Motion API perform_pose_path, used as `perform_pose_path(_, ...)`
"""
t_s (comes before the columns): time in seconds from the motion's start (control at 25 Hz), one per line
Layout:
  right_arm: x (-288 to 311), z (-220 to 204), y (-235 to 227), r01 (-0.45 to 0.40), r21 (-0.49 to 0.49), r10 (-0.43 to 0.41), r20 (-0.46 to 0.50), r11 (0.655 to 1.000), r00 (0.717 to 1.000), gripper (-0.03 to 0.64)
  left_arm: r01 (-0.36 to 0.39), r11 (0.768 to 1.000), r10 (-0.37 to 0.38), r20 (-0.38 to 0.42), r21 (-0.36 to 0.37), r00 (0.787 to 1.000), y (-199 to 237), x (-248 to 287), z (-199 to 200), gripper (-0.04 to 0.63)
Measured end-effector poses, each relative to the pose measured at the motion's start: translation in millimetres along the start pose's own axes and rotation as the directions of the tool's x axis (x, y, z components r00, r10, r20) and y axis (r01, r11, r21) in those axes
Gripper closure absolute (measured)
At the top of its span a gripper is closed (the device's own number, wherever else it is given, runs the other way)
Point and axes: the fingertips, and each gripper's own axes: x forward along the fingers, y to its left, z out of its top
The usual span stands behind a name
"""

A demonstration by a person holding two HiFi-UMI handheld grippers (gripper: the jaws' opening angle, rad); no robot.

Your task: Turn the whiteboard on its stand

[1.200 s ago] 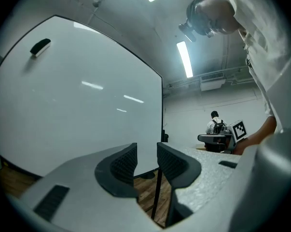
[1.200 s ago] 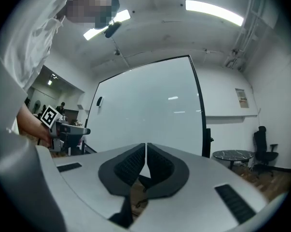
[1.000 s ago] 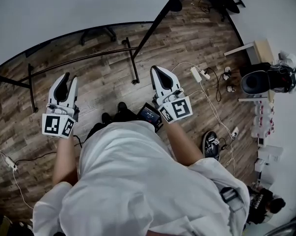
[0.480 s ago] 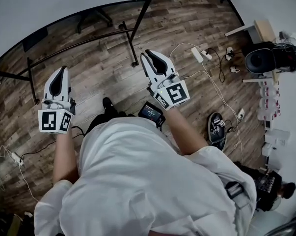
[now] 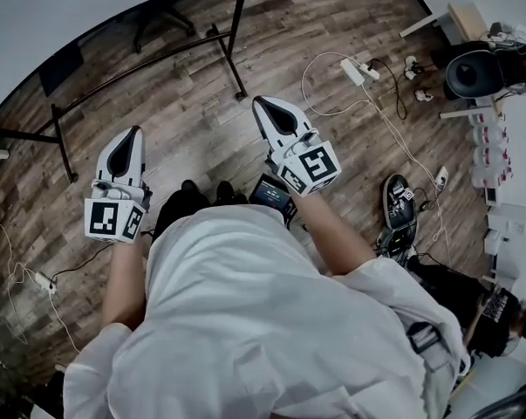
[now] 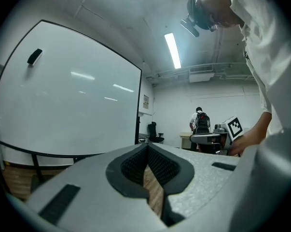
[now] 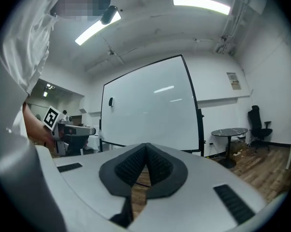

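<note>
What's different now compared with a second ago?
The left gripper closed its jaws, with nothing between them. The person seems to have stepped back, so both grippers are farther from the whiteboard. The right gripper is still shut and empty; nothing was grabbed.

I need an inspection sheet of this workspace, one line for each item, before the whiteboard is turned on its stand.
Surface: wooden floor; no table under the tongs.
Job's things: whiteboard upright on its black stand; a small dark item sits near its top corner.
Clutter: a black object on the floor at the right, too unclear to name.
Tongs: left tongs and right tongs both shut, empty, apart from the board.
Cables: white power strip with cables at the right; second strip with a cable at the left.
Surroundings: person with a backpack far off; round table; office chair.
</note>
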Motion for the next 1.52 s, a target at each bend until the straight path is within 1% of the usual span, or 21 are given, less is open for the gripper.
perform_pose_path(0.08,-10,4,6,0.047,-0.031,-0.047,0.009,0.998,0.999,0.620,0.007,1.000,-0.007,0.015,-0.004,1.000,2,-8,3,0.591)
perform_pose_path(0.16,-16,9,12,0.091,-0.064,-0.090,0.017,0.994,0.996,0.620,-0.003,1.000,0.005,0.045,-0.029,0.999,13,-17,8,0.591)
perform_pose_path(0.28,-13,13,31,0.135,-0.064,-0.134,0.017,0.989,0.991,0.620,-0.013,0.999,0.017,0.082,-0.053,0.996,32,-37,15,0.592)
perform_pose_path(0.4,-6,20,66,0.149,-0.071,-0.147,0.034,0.986,0.989,0.620,0.002,1.000,-0.001,0.086,-0.015,0.996,45,-71,24,0.591)
perform_pose_path(0.48,1,23,88,0.157,-0.084,-0.154,0.043,0.984,0.987,0.620,-0.003,1.000,0.002,0.090,0.009,0.996,57,-93,28,0.591)
perform_pose_path(0.6,11,24,114,0.168,-0.090,-0.163,0.054,0.982,0.985,0.620,-0.024,1.000,0.025,0.098,-0.012,0.995,81,-122,22,0.591)
perform_pose_path(0.8,16,20,144,0.194,-0.098,-0.188,0.067,0.976,0.980,0.620,-0.030,0.999,0.033,0.089,-0.033,0.995,105,-156,9,0.591)
perform_pose_path(1.0,19,19,160,0.204,-0.129,-0.195,0.079,0.970,0.978,0.620,-0.032,0.999,0.034,0.094,-0.024,0.995,114,-166,5,0.591)
perform_pose_path(1.16,16,16,159,0.226,-0.118,-0.217,0.079,0.967,0.973,0.620,-0.034,0.999,0.037,0.110,-0.031,0.993,117,-167,7,0.591)
perform_pose_path(1.36,15,10,160,0.239,-0.105,-0.232,0.076,0.965,0.970,0.620,0.011,1.000,-0.009,0.100,-0.023,0.995,115,-166,6,0.591)
perform_pose_path(1.52,9,5,160,0.251,-0.100,-0.244,0.074,0.963,0.967,0.620,0.023,0.999,-0.020,0.103,-0.022,0.995,114,-163,7,0.591)
